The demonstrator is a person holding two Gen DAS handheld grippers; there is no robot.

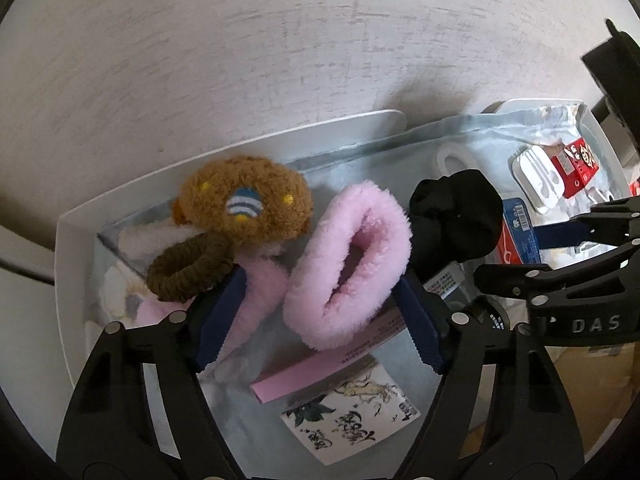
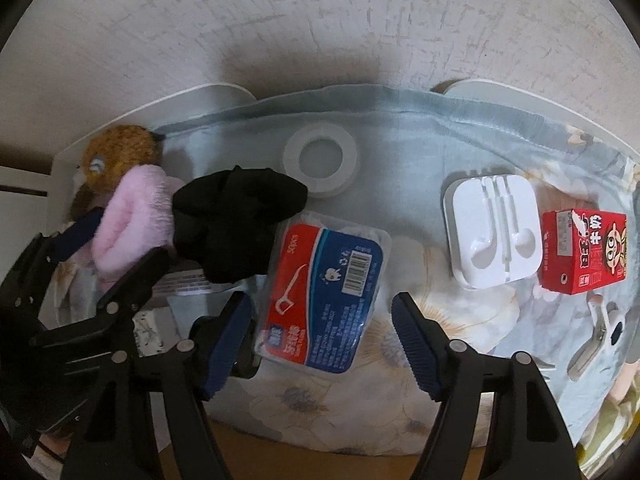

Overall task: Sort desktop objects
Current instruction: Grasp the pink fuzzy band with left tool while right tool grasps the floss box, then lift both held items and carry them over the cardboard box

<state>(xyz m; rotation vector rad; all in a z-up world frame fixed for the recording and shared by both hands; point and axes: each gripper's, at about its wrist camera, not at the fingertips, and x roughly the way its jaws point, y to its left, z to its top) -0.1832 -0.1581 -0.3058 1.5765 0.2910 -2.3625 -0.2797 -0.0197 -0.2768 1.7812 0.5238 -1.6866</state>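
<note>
Left gripper (image 1: 316, 320): jaws apart around fluffy pink scrunchie (image 1: 348, 264), pads not pressing.
Right gripper (image 2: 320, 344): apart, straddling clear floss-pick box (image 2: 324, 292).
Progress: judged early; both unlifted.

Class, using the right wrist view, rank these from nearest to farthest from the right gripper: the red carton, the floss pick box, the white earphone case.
1. Floss pick box: between the right gripper's open jaws, toward the left finger.
2. White earphone case: up and to the right.
3. Red carton: far right, just beyond the case.
</note>
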